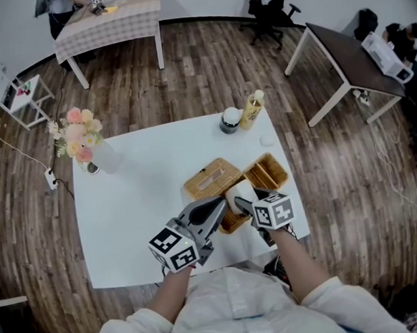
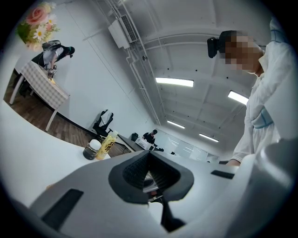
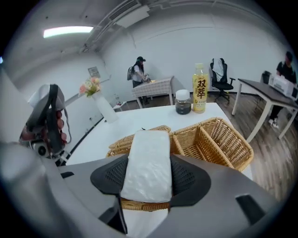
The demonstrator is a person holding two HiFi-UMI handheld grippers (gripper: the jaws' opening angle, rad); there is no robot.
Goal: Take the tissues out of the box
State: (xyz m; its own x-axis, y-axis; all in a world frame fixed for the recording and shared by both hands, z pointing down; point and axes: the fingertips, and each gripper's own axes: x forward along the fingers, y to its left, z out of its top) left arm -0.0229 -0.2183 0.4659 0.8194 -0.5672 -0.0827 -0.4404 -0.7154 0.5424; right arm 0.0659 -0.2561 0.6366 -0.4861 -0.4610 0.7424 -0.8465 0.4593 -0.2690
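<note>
1. While the right gripper (image 3: 148, 177) clamps the white tissue pack (image 3: 149, 148) across its width, jaws spread wide and pads pressing on both long sides, the pack hangs just above a wicker rim, in front of the wicker tissue box (image 1: 209, 178).
2. Beside that box to the right sits an open wicker basket (image 1: 268, 170) on the white table (image 1: 127, 226).
3. The left gripper (image 2: 149, 160) points level, its jaws drawn together at the tips; nothing can be made out gripped between them.
4. By my reading, the step in hand is the lift-out, with the pack largely free of the wicker.
5. The next move probably calls for carrying the pack clear of the wicker to bare table, lowering it flat, then parting the jaws.
</note>
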